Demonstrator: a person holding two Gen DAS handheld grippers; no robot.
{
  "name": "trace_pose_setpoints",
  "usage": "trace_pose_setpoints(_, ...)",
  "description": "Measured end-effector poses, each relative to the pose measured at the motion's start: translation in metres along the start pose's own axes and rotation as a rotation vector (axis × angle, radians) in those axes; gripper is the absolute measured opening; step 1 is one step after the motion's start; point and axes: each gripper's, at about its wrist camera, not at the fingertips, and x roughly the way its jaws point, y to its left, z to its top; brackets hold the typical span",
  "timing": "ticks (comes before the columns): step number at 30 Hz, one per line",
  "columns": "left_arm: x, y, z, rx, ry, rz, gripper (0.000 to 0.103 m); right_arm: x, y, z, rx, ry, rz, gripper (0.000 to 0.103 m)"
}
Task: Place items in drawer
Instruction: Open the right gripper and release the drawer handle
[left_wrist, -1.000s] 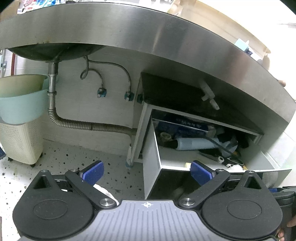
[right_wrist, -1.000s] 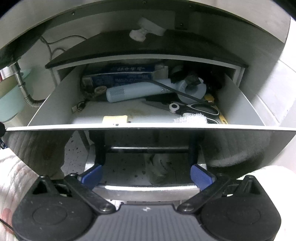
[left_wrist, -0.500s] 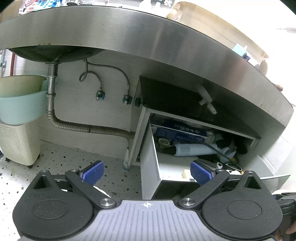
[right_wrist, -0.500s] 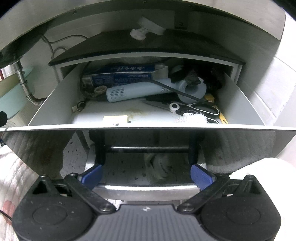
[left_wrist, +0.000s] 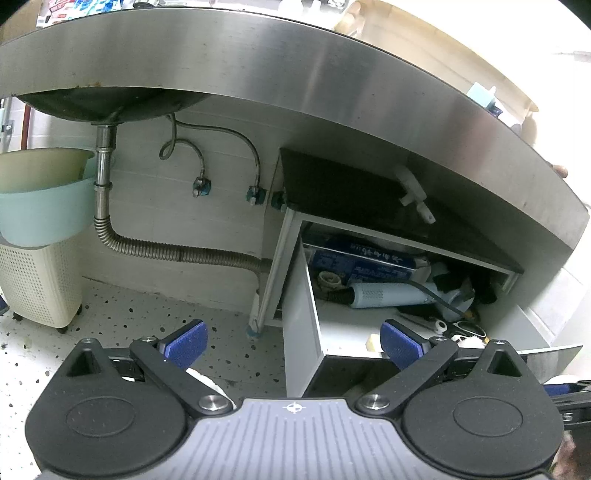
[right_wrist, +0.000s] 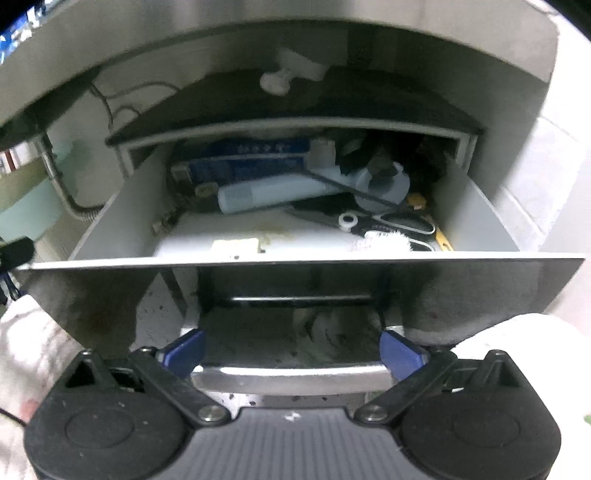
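From the left wrist: the left claw (left_wrist: 293, 339) hangs spread and empty, low beside the sink's drain pipe (left_wrist: 147, 246). The drawer (left_wrist: 301, 314) stands pulled out ahead and to its right, under the steel desk (left_wrist: 332, 85), apparently held off so the other tool can work the front. Inside lie a blue box (left_wrist: 362, 260) and a pale blue cylinder (left_wrist: 384, 295).

From the right wrist: the right claw (right_wrist: 291, 352) is spread wide, its fingers either side of the drawer's metal handle (right_wrist: 291, 373), not closed on it, a pose fit for pulling or pushing. Beyond the drawer front sit scissors (right_wrist: 388, 221), a white brush (right_wrist: 384, 240) and a small cream block (right_wrist: 236, 245) nearest the claw. Whether the task put them there cannot be told.
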Motion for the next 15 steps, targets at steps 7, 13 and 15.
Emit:
trace_pose_setpoints(7,-0.001,-0.002,-0.001,0.014,0.001,0.002,0.101,-0.044,-0.017,0.000,-0.027,-0.173,0.007,0.101)
trace_pose_setpoints(13,-0.001,-0.005,-0.002,0.027,-0.001,0.007,0.101,-0.079,-0.033,0.005,-0.078,-0.352,0.004,0.102)
trace_pose_setpoints(15,-0.002,-0.005,-0.002,0.030,-0.002,0.008,0.101,-0.090,-0.038,0.007,-0.095,-0.412,0.003,0.102)
